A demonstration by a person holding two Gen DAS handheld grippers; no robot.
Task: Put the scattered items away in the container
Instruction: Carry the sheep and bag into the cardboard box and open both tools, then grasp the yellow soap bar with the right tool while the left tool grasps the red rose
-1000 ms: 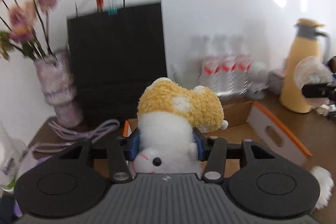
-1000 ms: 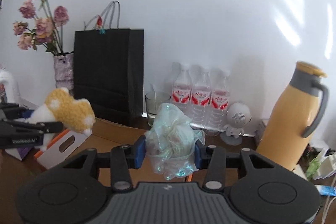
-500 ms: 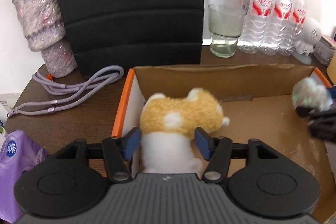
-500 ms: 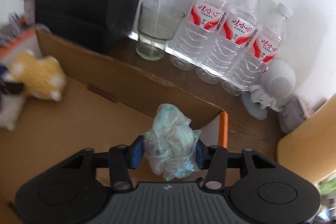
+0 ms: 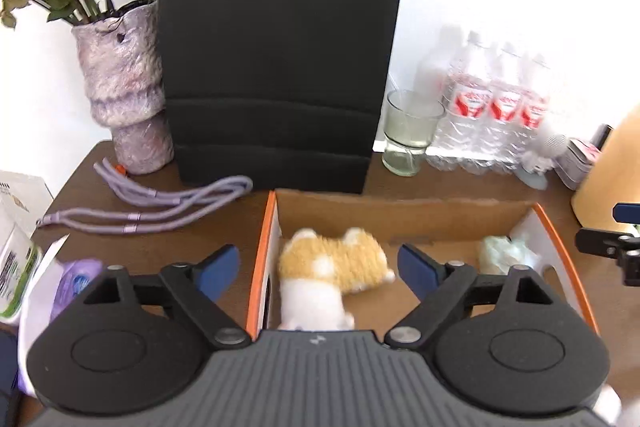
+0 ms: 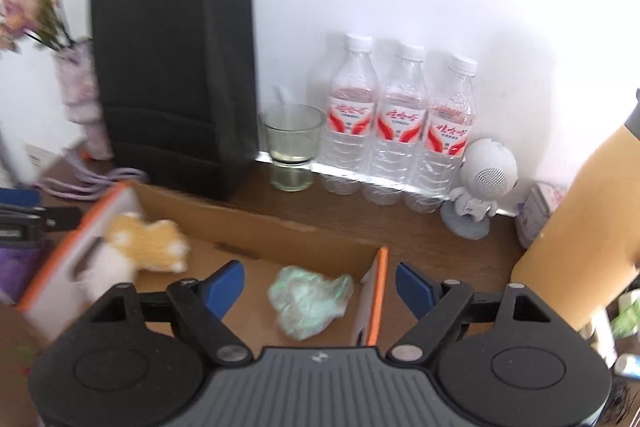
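A cardboard box point(image 5: 400, 213) with orange-edged flaps stands on the brown table; it also shows in the right wrist view point(image 6: 256, 227). A yellow and white plush toy point(image 5: 332, 269) lies in its left part, also in the right wrist view point(image 6: 140, 247). A crumpled pale green plastic bag point(image 6: 308, 301) lies in its right part, also in the left wrist view point(image 5: 504, 255). My left gripper point(image 5: 318, 269) is open above the plush, holding nothing. My right gripper point(image 6: 318, 287) is open above the bag, holding nothing.
A black paper bag point(image 5: 276, 59), a vase of dried flowers point(image 5: 124, 91), a glass point(image 5: 408, 131), three water bottles point(image 6: 400, 123), a small white robot-shaped speaker point(image 6: 480, 183) and a yellow jug point(image 6: 580, 235) line the back. A purple cord point(image 5: 160, 203) and tissue packs point(image 5: 72, 283) lie left.
Both grippers opened. The plush dropped from the left gripper into the box and the bag dropped from the right gripper. Both grippers have pulled back.
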